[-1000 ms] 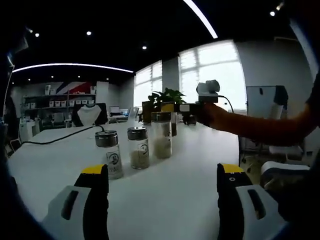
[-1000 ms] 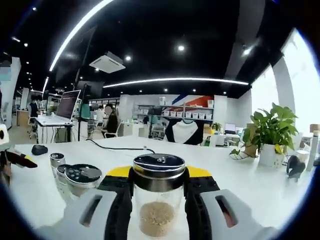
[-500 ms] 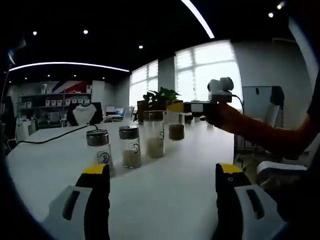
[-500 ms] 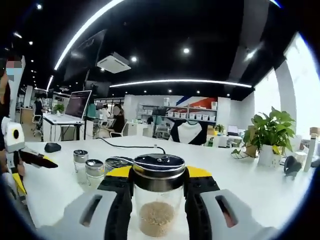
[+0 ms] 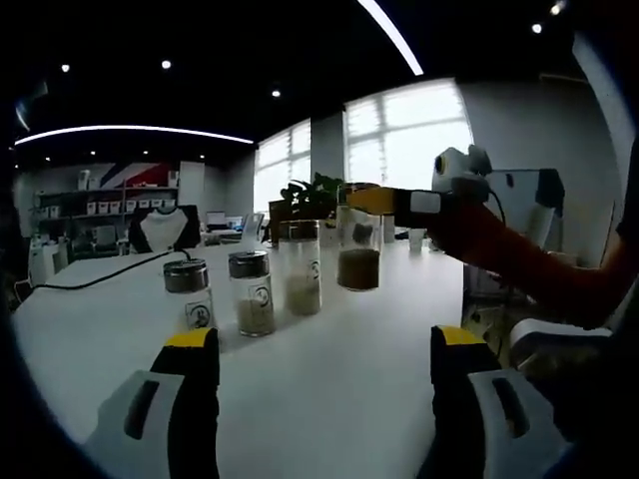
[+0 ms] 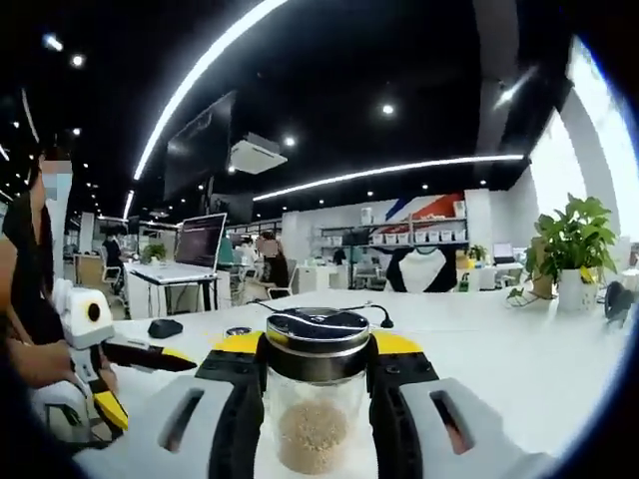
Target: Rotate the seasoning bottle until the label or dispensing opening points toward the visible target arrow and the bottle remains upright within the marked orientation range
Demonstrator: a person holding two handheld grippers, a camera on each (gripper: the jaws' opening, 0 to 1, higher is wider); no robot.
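— Left gripper view first: what do we have?

— We see our left gripper (image 5: pixel 319 354) released, its yellow-tipped jaws spread wide at 7 and 5 o'clock with nothing between them. On the white table (image 5: pixel 329 379) three glass jars stand in a row near 10 o'clock: a short jar (image 5: pixel 189 293), a middle jar (image 5: pixel 251 292) with pale grains, and a taller jar (image 5: pixel 301 267) of lighter powder. At 1 o'clock we see the right gripper (image 5: pixel 394 203) grasping the seasoning bottle (image 5: pixel 358 249), upright and lifted off the table, brown seasoning filling its lower part. A plant (image 5: pixel 310 192) stands behind the row.

— And the right gripper view?

— We see the seasoning bottle (image 6: pixel 316 404) close up at 6 o'clock, clenched between the right gripper (image 6: pixel 316 384) jaws at its neck. Its dark metal lid is on and tan granules sit in its lower part. At 9 o'clock the left gripper (image 6: pixel 150 357) enters, held in a person's hand (image 6: pixel 40 361). A cable (image 6: pixel 349 309) crosses the table (image 6: pixel 519 359), and a potted plant (image 6: pixel 577 249) stands at 3 o'clock.
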